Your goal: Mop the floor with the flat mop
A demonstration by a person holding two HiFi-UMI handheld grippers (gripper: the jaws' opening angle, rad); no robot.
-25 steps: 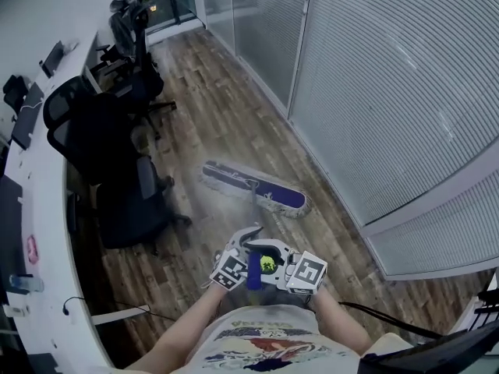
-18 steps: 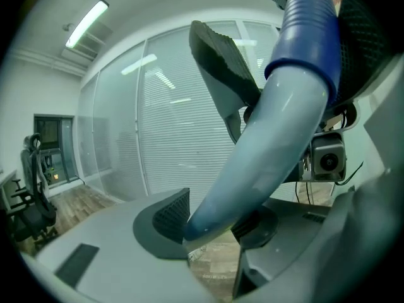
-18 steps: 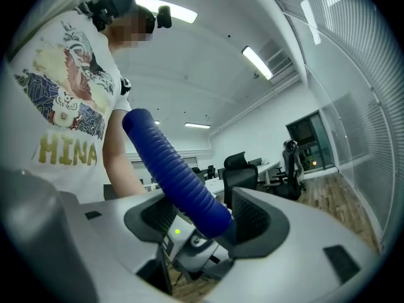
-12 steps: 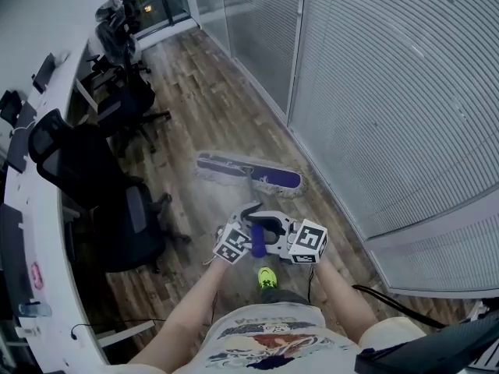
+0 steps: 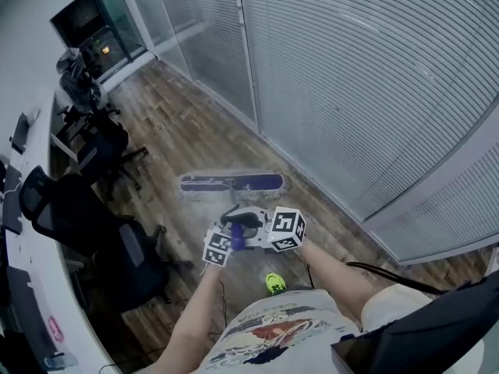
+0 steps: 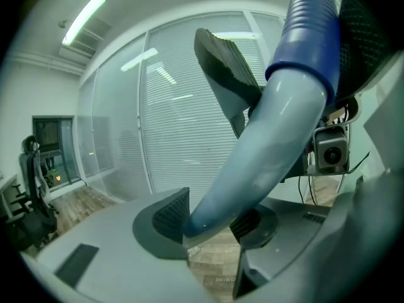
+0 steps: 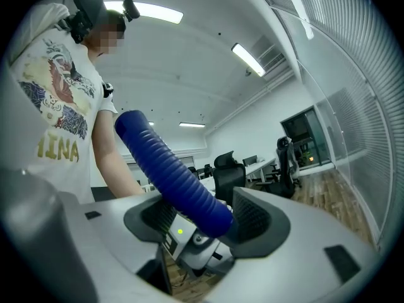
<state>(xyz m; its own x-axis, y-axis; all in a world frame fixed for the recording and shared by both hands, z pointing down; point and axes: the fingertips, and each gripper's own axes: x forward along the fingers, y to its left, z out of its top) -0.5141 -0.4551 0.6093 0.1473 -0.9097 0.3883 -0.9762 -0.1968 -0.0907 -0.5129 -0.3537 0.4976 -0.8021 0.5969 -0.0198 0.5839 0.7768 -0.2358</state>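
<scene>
Gripping the handle (image 6: 265, 137) of a flat mop (image 5: 231, 184) with both tongs, a person stands on a wood-plank floor (image 5: 179, 131) in an office, seen from the head view. The mop head lies flat on the planks just ahead of the person, near the foot of a glass partition (image 5: 351, 92) lined with closed blinds, its long side running roughly across the frame. The head is a long, narrow pad, deep blue along the middle with a pale, shaggy fringe round the edge.

The handle rises from the middle of the pad toward the person's chest. It is a smooth, pale blue-grey pole lower down, and a dark blue ribbed sleeve (image 7: 170, 169) covers its upper end.

The left gripper (image 6: 211, 223) is clamped on the pale part of the pole, its two dark textured pads pressed to either side. The right gripper (image 7: 208, 219) is closed on the ribbed sleeve, just above the left, so the marker cubes of the two sit side by side. Black office chairs (image 5: 78, 216) stand to the left along a white desk (image 5: 23, 232).
</scene>
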